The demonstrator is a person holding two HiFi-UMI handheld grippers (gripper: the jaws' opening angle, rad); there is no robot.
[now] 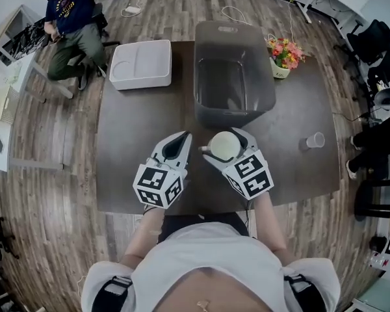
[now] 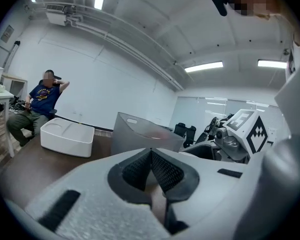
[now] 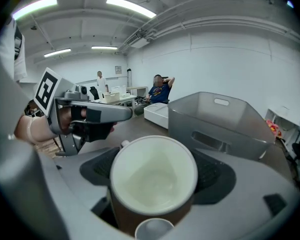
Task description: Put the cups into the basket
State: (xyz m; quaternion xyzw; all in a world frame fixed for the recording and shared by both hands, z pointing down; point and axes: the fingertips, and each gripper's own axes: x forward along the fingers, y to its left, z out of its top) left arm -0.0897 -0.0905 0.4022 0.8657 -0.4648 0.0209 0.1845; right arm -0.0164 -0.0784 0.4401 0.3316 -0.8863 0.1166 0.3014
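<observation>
My right gripper (image 1: 225,145) is shut on a white-lined mug (image 1: 223,145), held upright above the table just in front of the grey basket (image 1: 205,112). The right gripper view shows the mug (image 3: 152,181) between the jaws, its brown outside and empty inside, with the basket (image 3: 217,121) beyond. My left gripper (image 1: 175,145) hangs beside it to the left, shut and empty; its pads (image 2: 162,171) meet in the left gripper view. A small clear cup (image 1: 315,140) stands on the table at the right.
A white divided tray (image 1: 141,64) lies at the table's back left. A flower pot (image 1: 283,56) stands right of the basket. A seated person (image 1: 68,25) is off the table's far left corner. Office chairs (image 1: 377,70) stand at the right.
</observation>
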